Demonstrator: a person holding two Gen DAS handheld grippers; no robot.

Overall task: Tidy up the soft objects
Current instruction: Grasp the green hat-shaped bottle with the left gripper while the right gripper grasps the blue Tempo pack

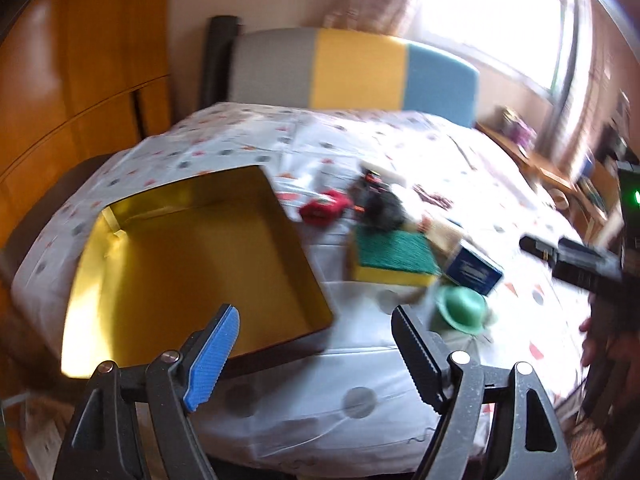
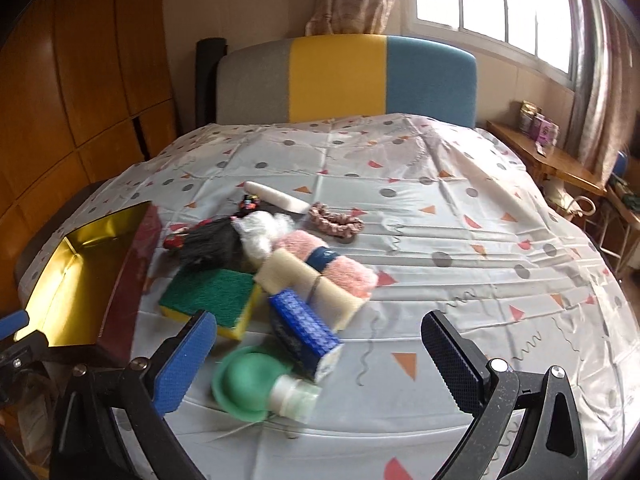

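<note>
A pile of soft things lies on the patterned tablecloth [image 2: 440,216]: a green and yellow sponge [image 2: 208,296] [image 1: 390,258], a beige foam block [image 2: 304,280], a pink rolled towel [image 2: 332,260], a black tassel [image 2: 212,242], a white puff [image 2: 260,228] and a pink scrunchie [image 2: 334,218]. A blue box [image 2: 304,330] and a green hat-shaped bottle [image 2: 248,382] [image 1: 460,306] lie at the near edge of the pile. An open gold-lined tin [image 1: 192,268] [image 2: 76,276] stands to the left. My left gripper [image 1: 316,344] is open and empty near the tin's front corner. My right gripper [image 2: 320,360] is open and empty above the green bottle.
A chair back in grey, yellow and blue [image 2: 348,80] stands behind the table. A wooden wardrobe [image 2: 80,80] fills the left. A wooden side table [image 2: 548,156] with jars is at the right under the window. A white bar [image 2: 276,198] lies behind the pile.
</note>
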